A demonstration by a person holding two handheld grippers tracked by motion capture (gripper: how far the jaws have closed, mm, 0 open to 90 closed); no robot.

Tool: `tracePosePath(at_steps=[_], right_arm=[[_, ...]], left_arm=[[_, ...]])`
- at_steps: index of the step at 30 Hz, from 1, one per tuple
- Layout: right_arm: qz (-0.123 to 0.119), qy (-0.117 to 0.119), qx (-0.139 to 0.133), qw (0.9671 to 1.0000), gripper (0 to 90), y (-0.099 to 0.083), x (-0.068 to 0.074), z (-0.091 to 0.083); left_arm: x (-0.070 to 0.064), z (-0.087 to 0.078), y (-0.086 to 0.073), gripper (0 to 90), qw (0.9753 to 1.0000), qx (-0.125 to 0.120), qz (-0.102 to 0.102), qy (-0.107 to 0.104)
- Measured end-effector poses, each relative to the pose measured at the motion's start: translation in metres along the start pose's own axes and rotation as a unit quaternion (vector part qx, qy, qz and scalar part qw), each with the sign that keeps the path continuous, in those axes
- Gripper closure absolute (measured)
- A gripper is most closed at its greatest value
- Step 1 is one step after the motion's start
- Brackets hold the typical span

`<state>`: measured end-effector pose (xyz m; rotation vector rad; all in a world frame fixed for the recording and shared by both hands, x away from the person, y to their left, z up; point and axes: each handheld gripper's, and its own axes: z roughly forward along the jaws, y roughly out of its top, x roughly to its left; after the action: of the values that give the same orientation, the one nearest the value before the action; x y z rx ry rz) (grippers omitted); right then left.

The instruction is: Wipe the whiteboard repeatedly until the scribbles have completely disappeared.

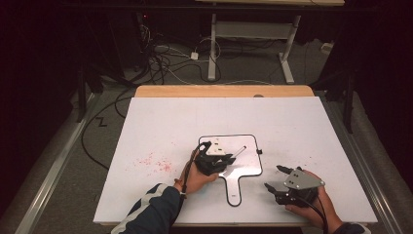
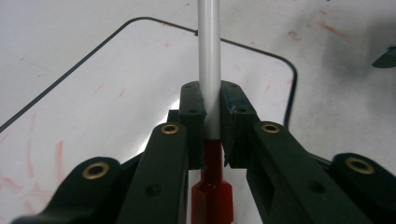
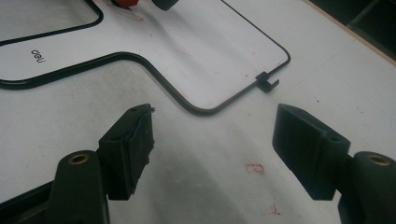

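Nearest item: left gripper (image 2: 212, 126), jaws closed on one marker (image 2: 208, 70), silver barrel clamped between the pads, red section seen below the clamp. From the high view the same gripper (image 1: 214, 157) is held over the small whiteboard (image 1: 248, 161), marker (image 1: 238, 151) angled toward the board's right half

Right gripper (image 3: 212, 140): jaws spread wide, nothing held, parked over the white table sheet (image 3: 196, 186) just beside the board's corner; in the high view it (image 1: 280, 178) is placed to the right of the board's handle (image 1: 234, 190)

Risks, judged:
- Marker may be twisted or slid in the clamp if pressed hard on the board, since the barrel is smooth and round and is pinched at a narrow band
- Board is not pinned by anything; it may be dragged across the sheet by the stroke
- Ink may be laid outside the black frame; red smears (image 1: 155, 163) are already noted on the sheet left of the board
- Whether the tip touches the board cannot be told

Count:
- grippers, 2
- marker, 1
- handled whiteboard, 1, with one small clip (image 3: 266, 83) on its edge
- table sheet, 1
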<state>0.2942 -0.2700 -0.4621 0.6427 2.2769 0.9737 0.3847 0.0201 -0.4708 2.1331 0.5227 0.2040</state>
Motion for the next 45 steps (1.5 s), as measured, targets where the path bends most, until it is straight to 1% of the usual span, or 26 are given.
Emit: tracePosePath(at_steps=[1,2,3,5,8,12,13,21,23,31,35,39,41,42,44,45], right_arm=[[0.000,0.000,-0.001,1.0000,29.3,0.000,0.000,0.000],[0.001,-0.001,0.000,1.0000,29.3,0.000,0.000,0.000],[0.002,-0.002,0.000,1.0000,29.3,0.000,0.000,-0.001],[0.003,-0.002,0.000,1.0000,29.3,-0.001,-0.001,-0.001],[0.005,-0.004,0.000,1.0000,29.3,-0.001,-0.001,-0.001],[0.005,-0.004,-0.001,1.0000,29.3,-0.001,-0.002,-0.001],[0.008,-0.003,-0.002,1.0000,29.3,-0.001,-0.002,-0.001],[0.022,-0.004,-0.006,0.9997,29.6,0.000,-0.006,0.000],[0.023,-0.006,-0.008,0.9997,29.6,0.001,-0.007,0.000],[0.026,-0.006,-0.014,0.9996,29.7,0.004,-0.008,0.002],[0.028,-0.005,-0.022,0.9994,29.7,0.008,-0.009,0.003],[0.034,0.001,-0.030,0.9990,29.8,0.012,-0.009,0.006],[0.038,0.005,-0.034,0.9987,29.8,0.014,-0.009,0.008],[0.039,0.007,-0.036,0.9986,30.0,0.014,-0.009,0.008],[0.043,0.014,-0.038,0.9982,30.2,0.015,-0.007,0.010],[0.043,0.018,-0.038,0.9982,30.3,0.016,-0.006,0.011]], left_arm=[[0.000,-0.001,0.001,78.8,1.0000,-0.002,0.003,0.001],[0.001,-0.004,0.003,78.8,0.9999,-0.010,0.000,0.003],[0.003,-0.007,0.004,78.8,0.9999,-0.013,-0.002,0.004],[0.007,-0.015,0.007,78.8,0.9995,-0.028,-0.008,0.009],[0.013,-0.029,0.008,78.8,0.9988,-0.043,-0.014,0.017],[0.015,-0.038,0.003,78.8,0.9984,-0.047,-0.014,0.027],[0.015,-0.040,0.002,78.8,0.9984,-0.047,-0.013,0.029],[0.011,-0.050,-0.006,78.7,0.9983,-0.049,-0.003,0.033],[0.010,-0.053,-0.007,78.7,0.9980,-0.054,-0.005,0.032],[0.005,-0.064,-0.014,78.7,0.9975,-0.061,-0.008,0.035],[0.003,-0.068,-0.018,78.7,0.9974,-0.062,-0.009,0.036],[0.000,-0.071,-0.021,78.7,0.9972,-0.062,-0.009,0.041],[-0.002,-0.073,-0.021,78.7,0.9971,-0.065,-0.009,0.038],[-0.003,-0.073,-0.022,78.7,0.9971,-0.063,-0.007,0.041],[-0.004,-0.074,-0.023,78.7,0.9970,-0.066,-0.011,0.040],[-0.004,-0.075,-0.023,78.7,0.9970,-0.065,-0.010,0.041]])
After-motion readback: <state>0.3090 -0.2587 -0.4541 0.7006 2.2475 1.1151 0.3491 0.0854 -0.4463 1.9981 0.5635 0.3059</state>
